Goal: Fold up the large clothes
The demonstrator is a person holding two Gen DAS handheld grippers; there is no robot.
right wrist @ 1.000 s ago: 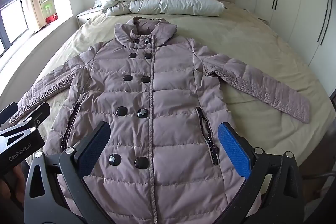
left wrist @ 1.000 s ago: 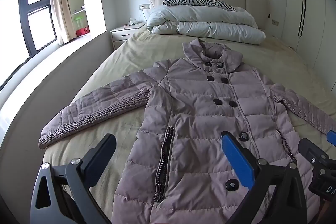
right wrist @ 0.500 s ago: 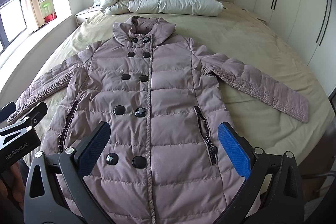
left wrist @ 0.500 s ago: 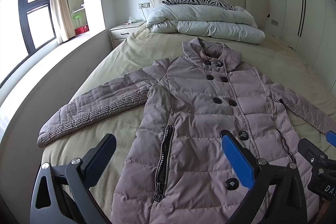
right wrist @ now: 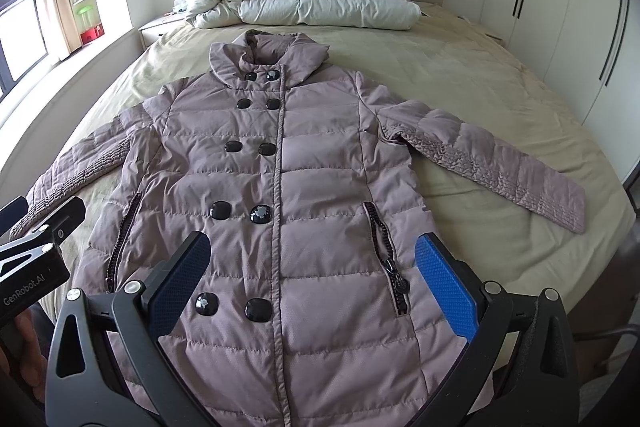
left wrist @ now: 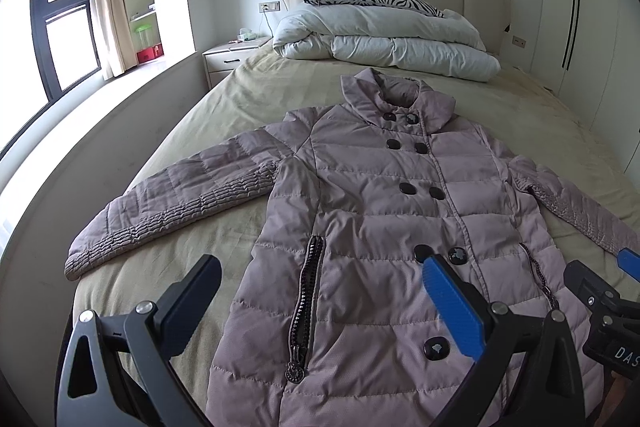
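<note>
Left wrist view: left gripper (left wrist: 320,303) wide open, gripping nothing, hovering over the hem of a mauve puffer coat (left wrist: 384,227) – spread flat, buttoned, sleeves out on the bed (left wrist: 240,95). Right gripper (right wrist: 312,275) same deal – fingers apart above the lower front.

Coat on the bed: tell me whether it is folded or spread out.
Spread out. The coat lies flat, front up and buttoned, on the bed, both sleeves stretched out to the sides, no part folded over.

mauve quilted coat (right wrist: 320,187) spread flat on bed (right wrist: 500,95), sleeves out, right gripper (right wrist: 312,279) wide apart above hem
</note>
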